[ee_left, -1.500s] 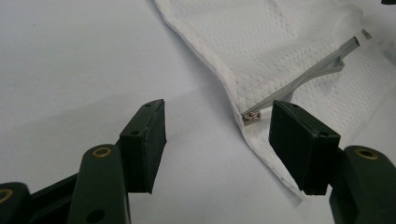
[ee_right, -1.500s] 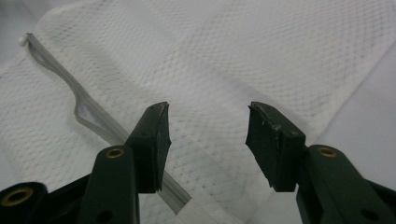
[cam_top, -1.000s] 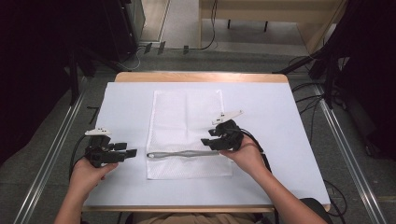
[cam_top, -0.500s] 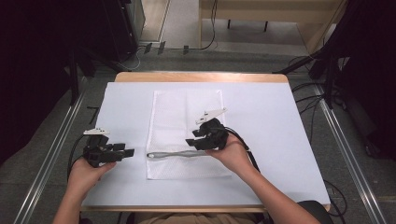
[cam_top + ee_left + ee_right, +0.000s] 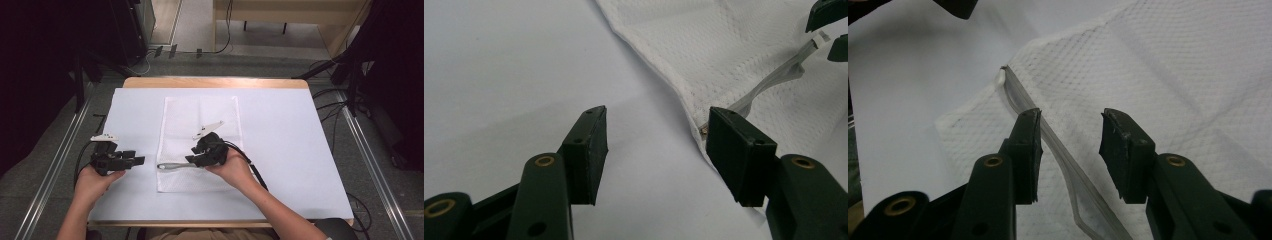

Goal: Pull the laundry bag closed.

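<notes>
We find the right gripper (image 5: 192, 161) wide open over the zipper (image 5: 1058, 145) on the cloth (image 5: 200, 120); left gripper (image 5: 135, 161) likewise wide.

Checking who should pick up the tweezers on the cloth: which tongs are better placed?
Right. The right tongs sit open over the tweezers on the white cloth, one arm between the jaws. The left tongs, also open, rest on the table beside the cloth.

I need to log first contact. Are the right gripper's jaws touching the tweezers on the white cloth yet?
Cannot tell. In the right gripper view the open right gripper straddles the tweezers, whose strip passes right beside one jaw.
</notes>
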A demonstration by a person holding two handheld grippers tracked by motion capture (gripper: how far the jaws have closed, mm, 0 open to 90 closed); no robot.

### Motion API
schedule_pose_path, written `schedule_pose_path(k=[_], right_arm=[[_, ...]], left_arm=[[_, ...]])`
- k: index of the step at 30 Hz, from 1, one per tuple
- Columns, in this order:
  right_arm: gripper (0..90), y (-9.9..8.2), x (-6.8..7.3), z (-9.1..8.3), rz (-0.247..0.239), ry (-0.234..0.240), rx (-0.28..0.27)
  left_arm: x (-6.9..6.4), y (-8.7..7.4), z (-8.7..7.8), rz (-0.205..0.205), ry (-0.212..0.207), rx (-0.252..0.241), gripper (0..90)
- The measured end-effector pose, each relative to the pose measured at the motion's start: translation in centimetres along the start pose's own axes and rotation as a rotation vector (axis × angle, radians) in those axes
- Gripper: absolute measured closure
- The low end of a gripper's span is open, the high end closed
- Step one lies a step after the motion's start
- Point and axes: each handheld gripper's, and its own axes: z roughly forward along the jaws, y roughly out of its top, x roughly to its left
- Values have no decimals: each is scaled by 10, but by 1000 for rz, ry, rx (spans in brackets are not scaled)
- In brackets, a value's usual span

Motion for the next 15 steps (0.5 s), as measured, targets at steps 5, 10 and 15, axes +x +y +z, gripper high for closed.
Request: schedule_pose_path(k=[5, 10, 15], right_arm=[[620, 4, 6, 6, -6, 10, -7], [605, 10, 11, 15, -31, 13, 6], [551, 12, 14, 26, -25, 27, 5]], left_arm=[[1, 1, 2, 2, -9, 15, 424], [4, 2, 1, -4, -7, 12, 411], [6, 1, 0, -6, -6, 12, 413]])
